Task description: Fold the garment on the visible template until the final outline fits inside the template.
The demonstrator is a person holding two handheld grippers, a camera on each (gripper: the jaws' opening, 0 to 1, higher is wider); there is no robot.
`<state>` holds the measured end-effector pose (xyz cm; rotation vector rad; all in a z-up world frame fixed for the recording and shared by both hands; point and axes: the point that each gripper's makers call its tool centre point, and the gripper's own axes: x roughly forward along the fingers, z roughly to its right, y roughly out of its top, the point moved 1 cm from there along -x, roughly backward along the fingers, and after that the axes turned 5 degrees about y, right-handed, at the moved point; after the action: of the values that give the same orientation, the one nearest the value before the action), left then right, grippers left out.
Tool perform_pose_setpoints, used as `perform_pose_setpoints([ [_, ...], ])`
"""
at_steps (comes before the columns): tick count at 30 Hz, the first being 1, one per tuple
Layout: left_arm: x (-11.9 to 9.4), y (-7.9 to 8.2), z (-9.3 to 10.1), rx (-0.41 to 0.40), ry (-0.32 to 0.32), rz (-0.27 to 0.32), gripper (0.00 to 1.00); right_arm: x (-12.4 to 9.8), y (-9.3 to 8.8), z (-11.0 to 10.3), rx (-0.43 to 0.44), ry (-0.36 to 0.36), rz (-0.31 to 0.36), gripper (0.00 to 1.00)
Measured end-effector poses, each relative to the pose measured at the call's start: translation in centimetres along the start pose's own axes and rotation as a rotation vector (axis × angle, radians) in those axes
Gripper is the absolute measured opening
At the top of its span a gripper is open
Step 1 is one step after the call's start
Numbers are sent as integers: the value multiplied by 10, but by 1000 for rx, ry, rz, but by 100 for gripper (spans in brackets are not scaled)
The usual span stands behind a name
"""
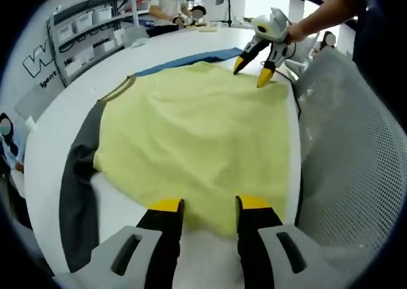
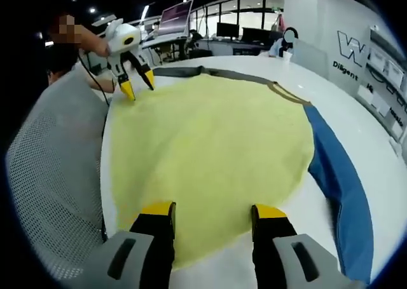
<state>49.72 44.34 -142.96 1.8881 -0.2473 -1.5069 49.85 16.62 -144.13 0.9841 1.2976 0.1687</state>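
White table [image 1: 57, 130] bears the yellow garment [image 1: 197, 130] spread flat (seemingly unfolded) over the template [image 2: 343, 174]; both grippers [image 1: 206, 208] [image 2: 213, 208] gape wide, empty; folding remains.

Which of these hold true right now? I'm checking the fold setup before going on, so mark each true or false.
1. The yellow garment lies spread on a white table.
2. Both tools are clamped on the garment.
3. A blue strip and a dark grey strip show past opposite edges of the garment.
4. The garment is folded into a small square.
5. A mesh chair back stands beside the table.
1. True: the yellow garment lies spread on the white table.
2. False: the left tool and right tool are both open, gripping nothing.
3. True: blue strip, dark grey strip.
4. False: it lies wide and open.
5. True: the mesh chair back.
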Motion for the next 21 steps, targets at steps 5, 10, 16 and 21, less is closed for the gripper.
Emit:
perform_pose_setpoints([
  [5,3,-3,0,26,-2,-15,47,-1,0,5,-15,-16,-2,47],
  [10,5,-4,0,74,-10,-14,52,-3,-2,10,-28,-28,-10,53],
  [16,5,-5,-5,70,-14,-15,57,-7,-7,13,-8,-31,-7,53],
  [21,4,-5,-1,108,-25,-13,56,-10,-10,13,6,-40,-3,53],
])
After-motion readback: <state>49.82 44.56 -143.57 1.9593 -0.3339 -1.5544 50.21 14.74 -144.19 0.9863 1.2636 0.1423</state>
